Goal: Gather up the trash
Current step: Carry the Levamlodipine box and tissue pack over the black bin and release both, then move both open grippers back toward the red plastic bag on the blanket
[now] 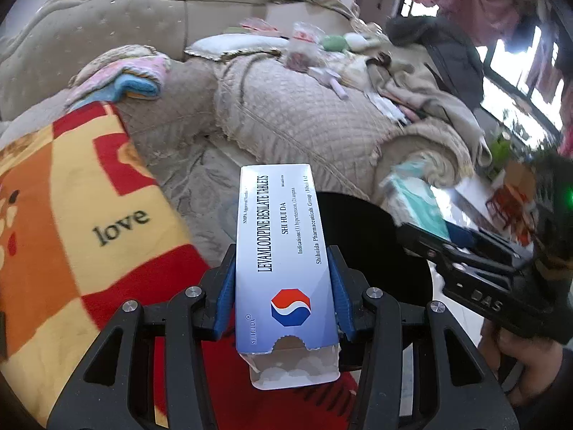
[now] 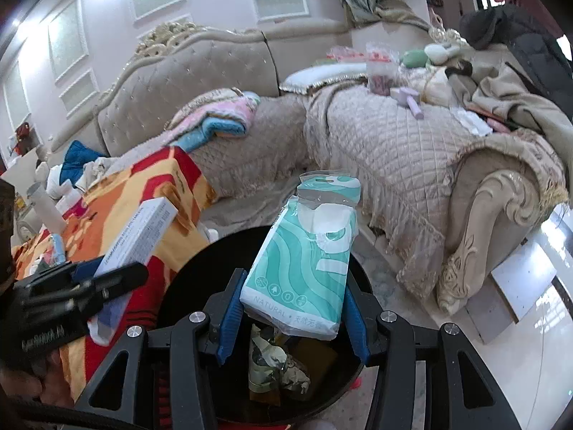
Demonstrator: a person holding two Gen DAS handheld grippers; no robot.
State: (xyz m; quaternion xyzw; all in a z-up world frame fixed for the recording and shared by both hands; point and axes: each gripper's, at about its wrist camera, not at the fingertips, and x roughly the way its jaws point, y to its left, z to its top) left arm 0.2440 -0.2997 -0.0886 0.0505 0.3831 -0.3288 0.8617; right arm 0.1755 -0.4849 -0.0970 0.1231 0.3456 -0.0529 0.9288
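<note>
My left gripper (image 1: 281, 288) is shut on a white and blue tablet box (image 1: 283, 268) with a torn open near end, its blue pads pressing both long sides. Beyond the box lies the round black bin (image 1: 376, 251). In the right wrist view my right gripper (image 2: 292, 304) is shut on a teal and white tissue pack (image 2: 304, 261), held over the black bin (image 2: 200, 272), which holds crumpled wrappers (image 2: 275, 365). The left gripper (image 2: 82, 286) with the tablet box (image 2: 143, 233) shows at the left of that view. The right gripper (image 1: 476, 261) shows at the right of the left wrist view.
A red, orange and yellow blanket (image 1: 71, 215) lies left of the bin. A beige quilted sofa (image 2: 376, 143) behind carries towels (image 2: 222, 118), bags and clothes. A carved sofa arm (image 2: 494, 222) stands right of the bin, beside a shiny white floor (image 2: 537, 322).
</note>
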